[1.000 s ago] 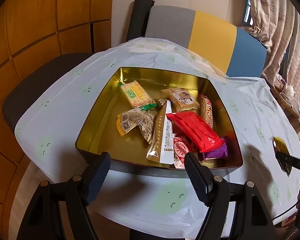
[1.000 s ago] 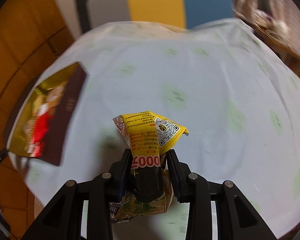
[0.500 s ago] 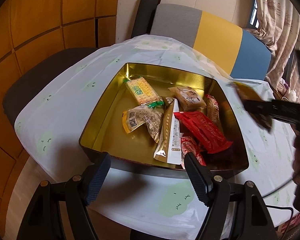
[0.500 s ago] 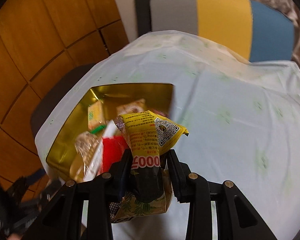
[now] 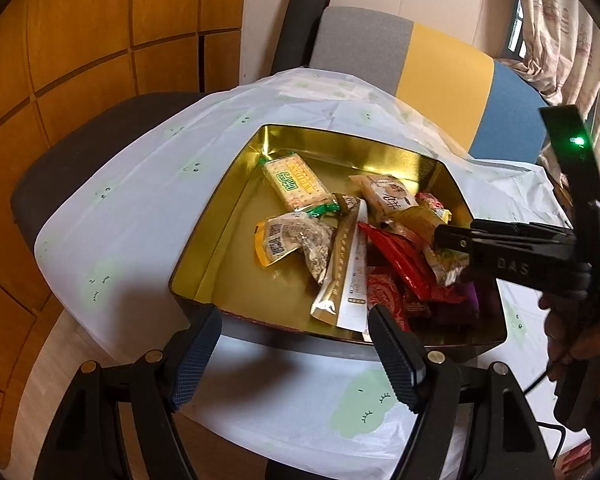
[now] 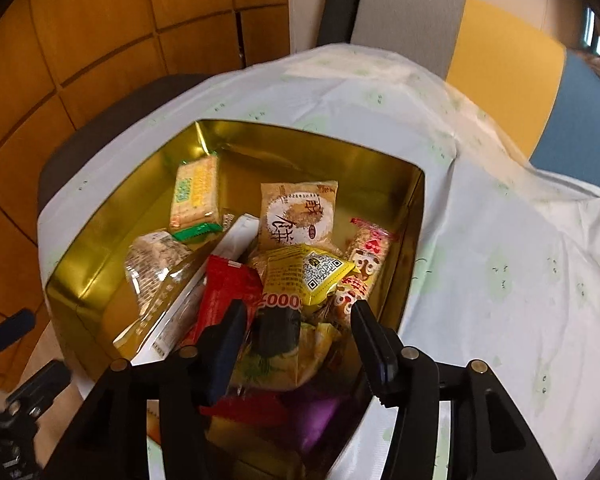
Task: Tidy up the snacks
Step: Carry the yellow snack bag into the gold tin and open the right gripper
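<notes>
The right gripper hangs over the gold tin, its jaws just opened and standing clear of the yellow snack packet that lies between them on the pile of snacks. The packet shows a QR code and "0000" in red. The left gripper waits open and empty just outside the tin's near wall; "DAS" is readable on the right gripper's side.

wood-panelled wall, striped chair, curtain
</notes>
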`<action>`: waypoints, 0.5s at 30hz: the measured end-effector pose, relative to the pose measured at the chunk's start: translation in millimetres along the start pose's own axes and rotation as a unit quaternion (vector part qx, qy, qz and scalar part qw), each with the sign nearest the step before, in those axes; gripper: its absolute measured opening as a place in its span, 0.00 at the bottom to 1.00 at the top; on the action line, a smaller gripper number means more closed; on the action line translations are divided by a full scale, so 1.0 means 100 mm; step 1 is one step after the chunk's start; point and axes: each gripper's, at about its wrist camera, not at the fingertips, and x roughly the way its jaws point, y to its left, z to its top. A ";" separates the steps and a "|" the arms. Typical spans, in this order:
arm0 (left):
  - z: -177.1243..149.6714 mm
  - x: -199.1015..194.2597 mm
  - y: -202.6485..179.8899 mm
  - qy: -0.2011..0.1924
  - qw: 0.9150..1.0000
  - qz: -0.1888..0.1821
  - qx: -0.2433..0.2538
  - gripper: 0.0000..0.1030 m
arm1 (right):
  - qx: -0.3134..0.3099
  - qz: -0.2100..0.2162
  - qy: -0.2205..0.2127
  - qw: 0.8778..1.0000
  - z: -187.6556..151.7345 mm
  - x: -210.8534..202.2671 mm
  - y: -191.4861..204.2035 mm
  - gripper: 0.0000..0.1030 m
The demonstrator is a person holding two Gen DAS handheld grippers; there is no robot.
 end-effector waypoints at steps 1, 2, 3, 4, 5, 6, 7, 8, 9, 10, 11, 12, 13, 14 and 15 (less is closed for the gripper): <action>0.00 0.00 -0.02 0.000 1.000 -0.002 0.001 0.75 | -0.001 0.001 -0.004 1.000 -0.04 -0.05 -0.01 0.52; -0.01 0.00 -0.03 0.000 1.000 -0.003 0.002 0.75 | -0.003 -0.001 -0.004 1.000 -0.05 -0.02 0.01 0.45; -0.01 0.00 -0.05 0.001 1.000 -0.004 0.004 0.75 | -0.007 0.001 -0.001 1.000 -0.05 0.00 0.03 0.40; -0.02 -0.01 -0.07 0.001 1.000 -0.005 0.005 0.75 | -0.010 0.006 0.007 1.000 -0.08 0.03 0.05 0.35; -0.02 -0.01 -0.08 0.002 1.000 -0.005 0.006 0.75 | -0.011 0.004 0.008 1.000 -0.10 0.03 0.06 0.34; -0.02 -0.02 -0.09 0.002 1.000 -0.005 0.009 0.75 | -0.013 0.002 0.005 1.000 -0.11 0.05 0.07 0.34; -0.02 -0.03 -0.09 0.001 1.000 -0.005 0.010 0.75 | -0.014 0.001 0.003 1.000 -0.11 0.06 0.08 0.34; -0.02 -0.04 -0.10 0.000 1.000 -0.005 0.011 0.75 | -0.013 0.000 0.002 1.000 -0.10 0.08 0.08 0.33; -0.02 -0.05 -0.10 -0.001 1.000 -0.005 0.012 0.75 | -0.012 0.000 0.002 1.000 -0.10 0.10 0.09 0.33; -0.02 -0.05 -0.10 0.000 1.000 -0.005 0.013 0.75 | -0.013 -0.004 0.003 1.000 -0.09 0.13 0.10 0.32; -0.02 -0.06 -0.11 -0.001 1.000 -0.005 0.014 0.75 | -0.014 -0.008 0.005 1.000 -0.09 0.15 0.10 0.30; -0.02 -0.06 -0.12 -0.001 1.000 -0.005 0.015 0.75 | -0.012 -0.008 0.011 1.000 -0.10 0.19 0.09 0.28; -0.02 -0.07 -0.13 0.000 1.000 -0.005 0.017 0.75 | -0.010 -0.008 0.017 1.000 -0.11 0.21 0.09 0.28; -0.02 -0.07 -0.13 0.000 1.000 -0.005 0.018 0.75 | -0.005 -0.006 0.018 1.000 -0.13 0.22 0.07 0.28; -0.02 -0.07 -0.14 0.000 1.000 -0.004 0.019 0.75 | 0.000 -0.004 0.017 1.000 -0.14 0.22 0.06 0.28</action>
